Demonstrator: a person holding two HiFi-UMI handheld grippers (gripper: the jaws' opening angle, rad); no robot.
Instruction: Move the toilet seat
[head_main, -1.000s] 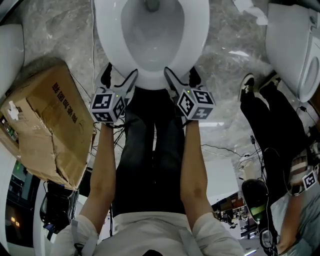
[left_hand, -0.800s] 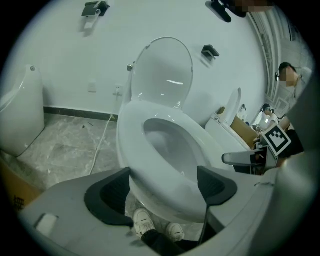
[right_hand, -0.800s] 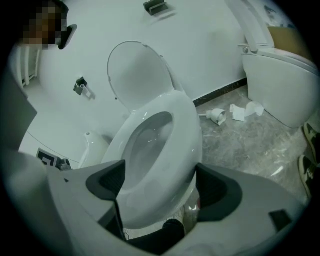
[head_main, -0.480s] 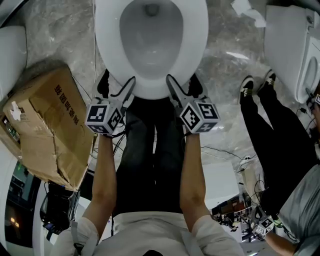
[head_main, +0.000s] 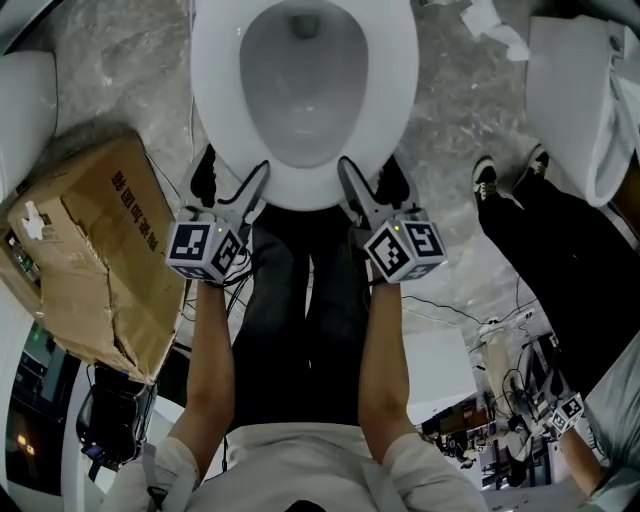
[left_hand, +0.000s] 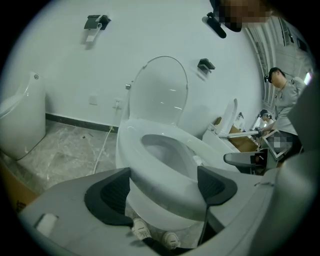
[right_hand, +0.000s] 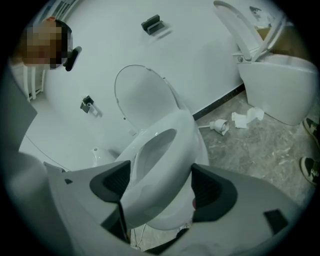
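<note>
A white toilet stands with its seat (head_main: 300, 188) down on the bowl and its lid (left_hand: 159, 90) raised against the wall. Both grippers sit at the seat's front rim, held low in front of the person's legs. My left gripper (head_main: 232, 182) is open, and the seat's front curve (left_hand: 150, 167) lies between its dark pads (left_hand: 107, 192). My right gripper (head_main: 370, 178) also straddles the front of the seat (right_hand: 167, 150). Its jaws are closing, with the pads (right_hand: 212, 187) still wide and no clear press on the seat.
A torn cardboard box (head_main: 95, 250) lies on the floor at the left, beside a white fixture (head_main: 20, 100). A second toilet (head_main: 580, 100) stands at the right, with crumpled paper (head_main: 495, 25) and another person's shoes (head_main: 500, 170) near it. Cables trail on the marble floor.
Both grippers have drawn back a little toward the person along the seat's front rim. The other person at the right has stepped further off to the right.
</note>
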